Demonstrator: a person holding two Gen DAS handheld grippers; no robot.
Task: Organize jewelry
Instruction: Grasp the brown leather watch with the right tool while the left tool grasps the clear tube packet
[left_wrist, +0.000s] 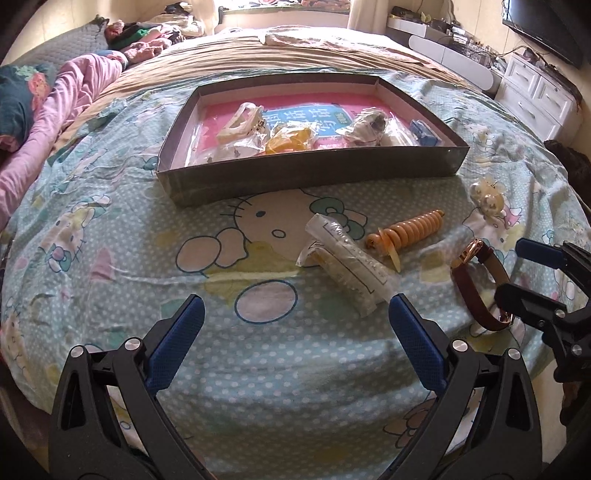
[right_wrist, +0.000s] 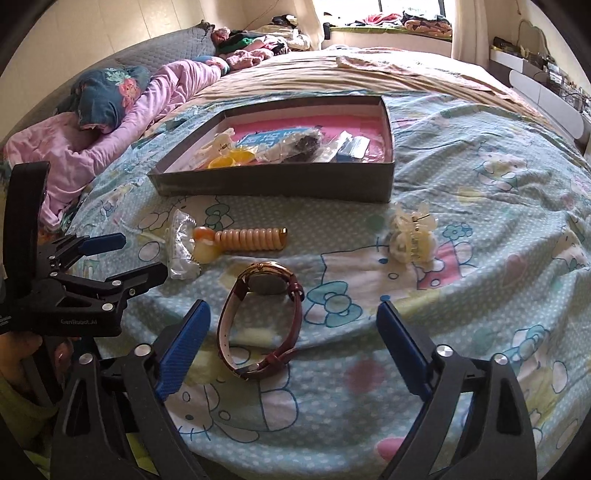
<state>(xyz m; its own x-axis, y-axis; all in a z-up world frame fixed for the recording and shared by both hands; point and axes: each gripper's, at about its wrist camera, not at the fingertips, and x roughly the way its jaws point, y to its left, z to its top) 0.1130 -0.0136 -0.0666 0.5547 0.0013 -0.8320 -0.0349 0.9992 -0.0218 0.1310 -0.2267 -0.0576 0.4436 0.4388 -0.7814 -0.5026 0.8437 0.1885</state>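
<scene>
- A shallow grey cardboard tray (left_wrist: 310, 177) with a pink printed floor lies on the pale blue cartoon-cat bedsheet (left_wrist: 110, 258); bagged trinkets, a yellow piece and a small blue box sit inside it.
- Near the tray's front wall lie a clear plastic packet (left_wrist: 347, 254), an orange coiled hair tie (right_wrist: 251, 240) and a translucent cream claw clip (right_wrist: 413, 236).
- Further from the tray than those lies a gold-cased wristwatch with a brown leather strap (right_wrist: 258, 317), on its side.
- The right gripper (right_wrist: 291, 343) is spread wide, the watch between its blue pads, untouched.
- The left gripper (left_wrist: 295, 332) is spread wide over bare sheet, the packet's near end between its tips.
</scene>
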